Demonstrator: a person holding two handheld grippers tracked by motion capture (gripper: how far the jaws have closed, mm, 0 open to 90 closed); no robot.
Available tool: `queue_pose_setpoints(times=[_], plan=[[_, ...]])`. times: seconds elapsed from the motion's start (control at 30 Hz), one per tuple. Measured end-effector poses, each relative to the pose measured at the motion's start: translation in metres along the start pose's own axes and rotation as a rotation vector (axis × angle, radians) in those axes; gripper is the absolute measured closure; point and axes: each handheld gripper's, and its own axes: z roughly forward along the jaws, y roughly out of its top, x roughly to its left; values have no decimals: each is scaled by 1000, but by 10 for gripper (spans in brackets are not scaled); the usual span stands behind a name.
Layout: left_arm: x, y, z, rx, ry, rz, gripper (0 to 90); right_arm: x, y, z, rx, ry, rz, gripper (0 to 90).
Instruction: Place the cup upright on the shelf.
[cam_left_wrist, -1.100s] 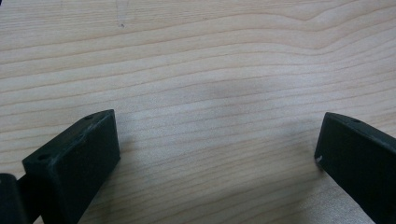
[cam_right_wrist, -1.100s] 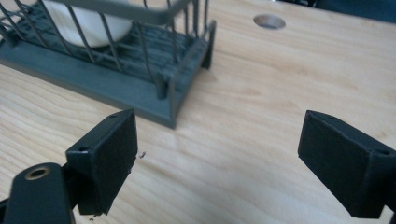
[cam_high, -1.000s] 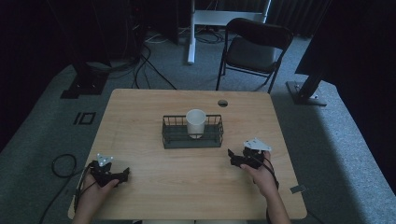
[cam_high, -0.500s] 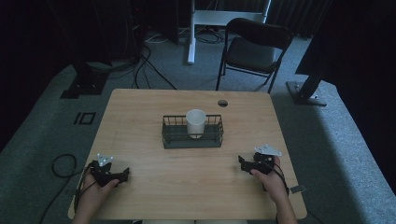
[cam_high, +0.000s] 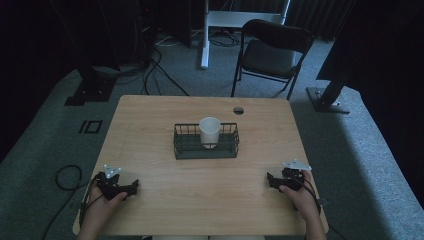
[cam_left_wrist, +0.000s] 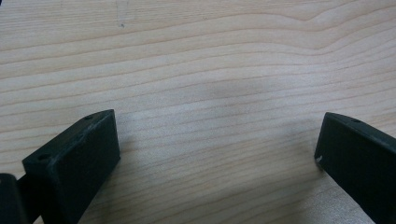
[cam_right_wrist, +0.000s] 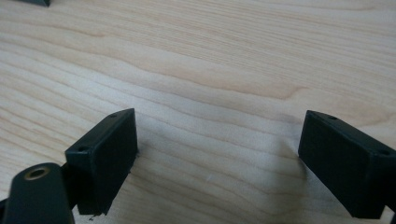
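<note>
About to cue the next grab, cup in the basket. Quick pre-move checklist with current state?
1. Left gripper open, nothing between jaws: ok.
2. Right gripper open, nothing between jaws: ok.
3. White cup upright in wire basket: ok.
4. Basket near table centre, apart from both grippers: ok.
5. Bare wood between each gripper and the basket: ok.
6. Cup contents: cannot tell.
</note>
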Motion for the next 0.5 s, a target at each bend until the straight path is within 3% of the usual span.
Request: queue_pose_setpoints(times=[0.5], plan=[[0, 0, 0, 0, 0, 0, 3, -4, -6, -6, 7, 17, 6, 116]])
